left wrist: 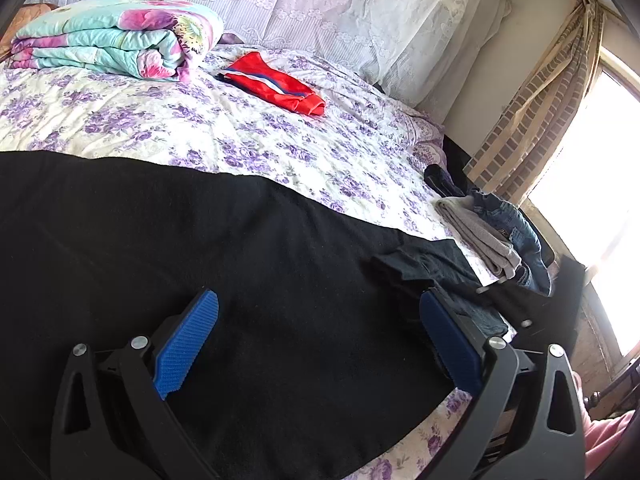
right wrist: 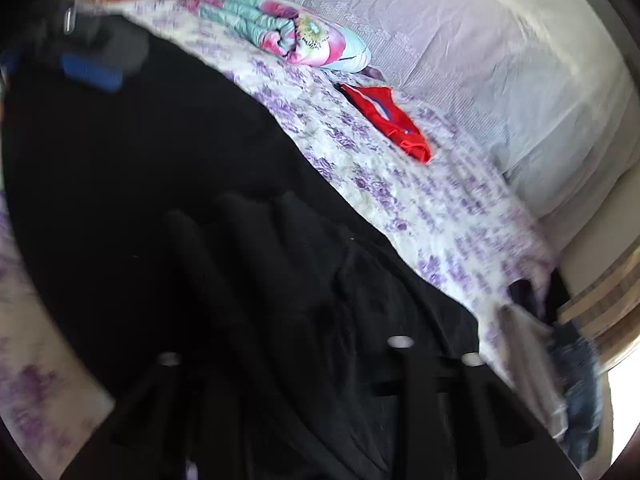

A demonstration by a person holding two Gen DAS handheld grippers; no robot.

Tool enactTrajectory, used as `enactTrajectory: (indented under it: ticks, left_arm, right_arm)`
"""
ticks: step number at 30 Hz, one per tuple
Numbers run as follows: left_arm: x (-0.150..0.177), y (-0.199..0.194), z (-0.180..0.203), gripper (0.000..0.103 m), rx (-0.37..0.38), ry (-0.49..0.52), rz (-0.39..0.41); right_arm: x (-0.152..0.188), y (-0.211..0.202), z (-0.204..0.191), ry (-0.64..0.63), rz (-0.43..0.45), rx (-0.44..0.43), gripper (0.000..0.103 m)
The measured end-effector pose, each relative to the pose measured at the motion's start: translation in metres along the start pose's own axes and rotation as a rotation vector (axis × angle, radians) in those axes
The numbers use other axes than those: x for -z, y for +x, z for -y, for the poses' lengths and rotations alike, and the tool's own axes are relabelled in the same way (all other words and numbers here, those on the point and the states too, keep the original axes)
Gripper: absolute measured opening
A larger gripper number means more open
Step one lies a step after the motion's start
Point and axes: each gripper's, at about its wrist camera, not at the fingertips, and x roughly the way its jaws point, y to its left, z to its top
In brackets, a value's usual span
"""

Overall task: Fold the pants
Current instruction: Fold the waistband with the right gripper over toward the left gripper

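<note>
Black soft-knit pants [left wrist: 224, 240] spread flat on purple-flowered quilted bedspread [left wrist: 120, 120] near edge — laid out for folding. Left gripper [left wrist: 320, 344] held over cloth, jaws spread, nothing pinched. Right gripper [right wrist: 304, 380] blurred over bunched end — jaw state cannot be told.

Both wrist cameras look down at a slant, close over the black pants [left wrist: 248, 248] on the bed [left wrist: 132, 120]. They share the red garment [right wrist: 394, 124] and rolled quilt [right wrist: 276, 26] (right view blurred).
</note>
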Motion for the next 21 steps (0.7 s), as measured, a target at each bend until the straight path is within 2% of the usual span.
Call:
enactTrajectory:
  ticks: [1, 2, 3, 7, 10, 11, 13, 15, 16, 18, 19, 21]
  left_arm:
    - [0.0, 0.0, 0.001, 0.099, -0.001, 0.001, 0.001]
    - [0.0, 0.0, 0.001, 0.099, -0.001, 0.002, 0.003]
    - [0.0, 0.0, 0.001, 0.099, 0.0, 0.002, 0.004]
    - [0.0, -0.001, -0.002, 0.099, 0.01, -0.006, 0.009]
    - [0.0, -0.001, -0.002, 0.099, 0.009, -0.006, 0.009]
    - [0.001, -0.001, -0.002, 0.099, 0.009, -0.007, 0.009]
    - [0.001, -0.001, -0.002, 0.098, 0.009, -0.006, 0.009]
    - [0.001, -0.001, -0.002, 0.099, 0.01, -0.007, 0.01]
    - [0.001, -0.001, -0.001, 0.099, 0.009, -0.007, 0.009]
    - [0.001, -0.001, -0.002, 0.099, 0.008, -0.006, 0.009]
    - [0.001, -0.001, -0.001, 0.099, 0.008, -0.006, 0.008]
    - [0.001, -0.001, -0.001, 0.098, 0.003, -0.006, 0.007]
  right_arm:
    - [0.0, -0.008, 0.008, 0.043, 0.02, -0.087, 0.075]
    - [0.001, -0.02, 0.017, 0.09, 0.047, -0.18, 0.076]
    - [0.002, -0.029, 0.023, 0.12, 0.069, -0.236, 0.076]
    - [-0.005, -0.041, 0.028, 0.172, 0.114, -0.317, 0.076]
    - [-0.011, -0.023, 0.039, 0.292, 0.115, -0.363, 0.075]
    - [-0.009, -0.01, 0.045, 0.376, 0.104, -0.379, 0.071]
    - [-0.002, 0.017, 0.049, 0.492, 0.06, -0.407, 0.043]
    - [0.009, 0.036, 0.045, 0.542, 0.004, -0.4, 0.035]
    - [0.01, 0.037, 0.041, 0.536, 0.01, -0.389, 0.035]
    - [0.006, 0.023, 0.036, 0.487, 0.04, -0.367, 0.04]
    - [0.005, 0.014, 0.035, 0.473, 0.064, -0.369, 0.052]
    - [0.003, -0.005, 0.029, 0.422, 0.125, -0.366, 0.069]
